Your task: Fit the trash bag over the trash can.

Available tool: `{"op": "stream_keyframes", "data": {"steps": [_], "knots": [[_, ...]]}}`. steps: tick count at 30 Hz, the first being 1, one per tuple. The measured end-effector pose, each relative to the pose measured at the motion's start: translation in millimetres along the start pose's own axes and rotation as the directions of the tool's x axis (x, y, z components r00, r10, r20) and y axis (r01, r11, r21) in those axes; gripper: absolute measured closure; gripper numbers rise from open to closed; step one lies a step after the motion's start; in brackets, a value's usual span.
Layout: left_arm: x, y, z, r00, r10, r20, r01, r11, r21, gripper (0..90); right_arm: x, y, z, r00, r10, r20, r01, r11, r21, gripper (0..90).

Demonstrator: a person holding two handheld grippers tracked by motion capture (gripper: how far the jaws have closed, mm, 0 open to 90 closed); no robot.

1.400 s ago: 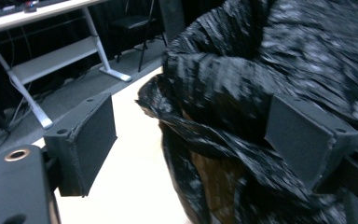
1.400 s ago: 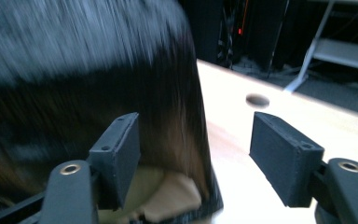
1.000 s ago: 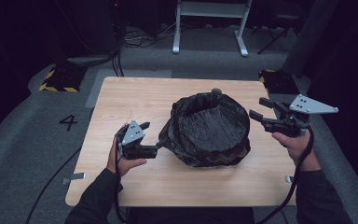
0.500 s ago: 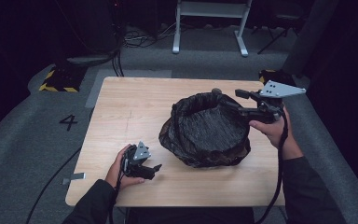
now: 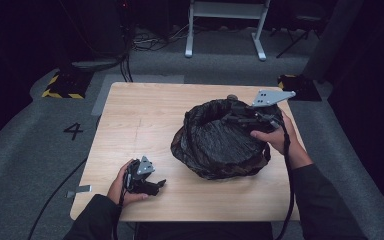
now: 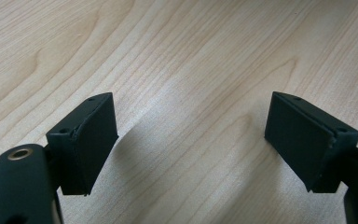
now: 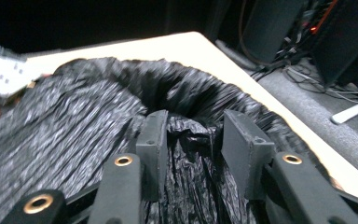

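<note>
1. The black bin bag [image 5: 220, 142] sits crumpled and mouth-up on the right half of the wooden table [image 5: 140, 120], a little right of centre in the high view. Its rolled rim forms a dark ring around the opening.

2. The right gripper [image 5: 235, 117] has moved from beside the bag's right flank a second ago to over the far right part of the rim, in the upper right of the high view. The person's right hand [image 5: 272, 137] is behind it, against the bag's side.

3. Its jaws have just been closing. In the right gripper view the right gripper [image 7: 193, 140] has a fold of the bag [image 7: 74, 116] bunched between its jaws, which now stand at a middling gap. I cannot tell for sure whether the pads already press on the plastic; there still looks to be some slack.

4. The left gripper [image 5: 156, 184] has come away from the bag's left edge, where it was a second ago, and dropped to the table at the lower left of the high view. It is well apart from the bag.

5. In the left gripper view the left gripper [image 6: 191, 135] has its jaws spread wide with only bare wood between them.

6. My reading is that the right side is about to take the rim, while the left has let go and is resting. Any pull on the bag now would come from one hand alone.
</note>
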State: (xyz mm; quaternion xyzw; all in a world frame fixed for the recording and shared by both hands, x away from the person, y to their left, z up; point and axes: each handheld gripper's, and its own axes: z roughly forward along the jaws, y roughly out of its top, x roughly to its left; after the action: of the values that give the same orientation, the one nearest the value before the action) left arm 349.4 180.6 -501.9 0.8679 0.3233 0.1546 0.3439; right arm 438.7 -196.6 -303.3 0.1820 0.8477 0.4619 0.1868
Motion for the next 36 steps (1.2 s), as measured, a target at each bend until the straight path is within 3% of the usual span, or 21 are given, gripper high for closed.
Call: {"op": "stream_keyframes", "data": {"steps": [2,9,15,22,29,33,36], "knots": [[0.0,0.3,0.3,1.0000,0.001,0.002,-0.001,1.0000,0.001,16.9,2.1,-0.8,0.1,0.9993,-0.026,-0.025,0.027,0.999,0.026,62.6],[3.4,1.3,1.6,0.9992,-0.025,0.032,0.024,0.9996,0.013,16.9,1.4,-9.2,-3.3,0.9915,-0.047,-0.121,0.058,0.994,0.097,60.8],[4.6,1.5,2.1,0.9986,-0.027,0.047,0.026,0.9995,0.018,17.0,5.1,-16.7,2.8,0.9808,-0.087,-0.174,0.119,0.976,0.181,57.5],[3.1,1.7,2.1,0.9990,-0.010,0.043,0.010,0.9999,0.013,17.0,2.9,-18.6,6.5,0.9820,-0.067,-0.177,0.104,0.972,0.209,58.3],[2.7,1.8,2.2,0.9991,-0.012,0.042,0.011,0.9999,0.013,16.9,6.2,-19.3,15.0,0.9795,-0.078,-0.186,0.130,0.948,0.289,59.7],[1.8,1.9,2.0,0.9994,-0.008,0.035,0.008,0.9999,0.012,17.0,6.4,-19.1,16.5,0.9777,-0.081,-0.194,0.139,0.942,0.306,58.9],[1.7,1.9,2.1,0.9994,-0.008,0.034,0.008,0.9999,0.012,17.0,6.0,-17.4,20.4,0.9783,-0.076,-0.193,0.139,0.931,0.339,58.3]]}}
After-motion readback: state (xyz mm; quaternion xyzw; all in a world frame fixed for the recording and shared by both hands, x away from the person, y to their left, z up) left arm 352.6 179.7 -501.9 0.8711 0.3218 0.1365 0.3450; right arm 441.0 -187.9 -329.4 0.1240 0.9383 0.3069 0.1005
